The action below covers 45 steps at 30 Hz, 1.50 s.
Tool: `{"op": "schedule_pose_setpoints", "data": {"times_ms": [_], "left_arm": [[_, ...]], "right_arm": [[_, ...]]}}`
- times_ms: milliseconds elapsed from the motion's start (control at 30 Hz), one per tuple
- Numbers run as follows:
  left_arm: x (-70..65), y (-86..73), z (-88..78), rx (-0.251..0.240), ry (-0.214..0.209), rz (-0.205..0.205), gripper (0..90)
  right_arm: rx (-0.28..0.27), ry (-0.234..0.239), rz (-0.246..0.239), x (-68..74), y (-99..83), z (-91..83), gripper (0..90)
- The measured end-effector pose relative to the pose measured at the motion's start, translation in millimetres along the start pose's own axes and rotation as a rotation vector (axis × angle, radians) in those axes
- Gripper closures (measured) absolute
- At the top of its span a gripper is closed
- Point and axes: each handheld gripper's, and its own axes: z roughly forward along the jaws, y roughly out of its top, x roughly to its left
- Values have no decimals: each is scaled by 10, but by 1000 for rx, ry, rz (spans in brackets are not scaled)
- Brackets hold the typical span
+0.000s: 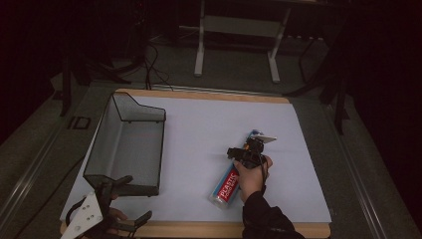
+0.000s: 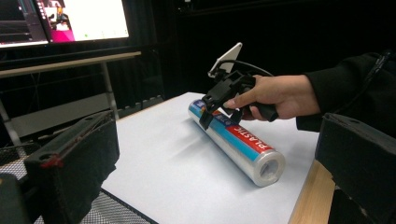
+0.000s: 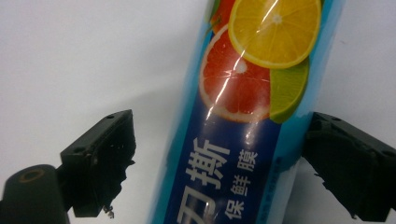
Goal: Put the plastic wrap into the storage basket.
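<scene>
A roll of plastic wrap [image 1: 225, 186] lies on its side on the white sheet [image 1: 199, 134], right of centre. Its label shows citrus slices [image 3: 252, 70] and red "PLASTIC" lettering [image 2: 245, 136]. My right gripper [image 1: 240, 154], held in a person's hand [image 2: 275, 95], is lowered over the far part of the roll. It is open, one jaw on each side of the roll [image 3: 233, 154]; the right-hand jaw is at the roll's edge, the other stands off. My left gripper [image 1: 133, 201] is open and holds nothing at the table's near left corner.
A black mesh basket [image 1: 107, 144] stands on the left of the sheet, its near end just beyond my left gripper. The table's wooden edge [image 1: 209, 229] runs along the front. Metal stand legs [image 1: 199, 50] and cables lie on the floor behind; a lit monitor [image 2: 70, 18] is beyond.
</scene>
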Motion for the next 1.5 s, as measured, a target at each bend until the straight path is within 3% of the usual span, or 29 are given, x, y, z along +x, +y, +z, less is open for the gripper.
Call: {"op": "schedule_pose_setpoints", "data": {"times_ms": [167,300,433,500,600,733,833,867,933,1067,1267,1333,1467,1500], "left_arm": [[-6,-1,5,1,-3,3,6],[-9,-2,6,1,-2,4,6],[-8,-4,11,5,-1,6,6],[-11,-7,17,9,0,5,6],[-17,-8,25,11,-1,9,6],[-21,-11,33,15,-1,12,6],[-9,-13,35,16,2,10,6],[-7,-14,36,17,1,9,6],[-5,-16,38,18,-2,8,6],[-9,-15,36,15,-3,10,6],[-6,-16,35,17,-2,9,6],[-6,-17,36,16,-4,9,6],[-7,-17,37,20,-5,10,6],[-8,-17,37,17,-5,10,6]], "right_arm": [[36,2,35,10,1,75,99],[57,-21,36,5,-29,137,124],[41,-42,-2,-8,-53,139,206],[53,-26,-16,-30,-45,130,221],[63,9,1,-80,-31,112,246],[65,13,12,-86,-29,102,257],[81,51,50,-125,-3,91,277],[92,86,86,-153,13,86,290],[105,104,91,-150,27,86,303],[106,117,39,-57,25,82,312],[104,150,9,44,38,37,316],[107,183,-9,104,70,-21,317],[92,206,-46,185,112,-97,318],[77,221,-73,247,142,-159,318]]}}
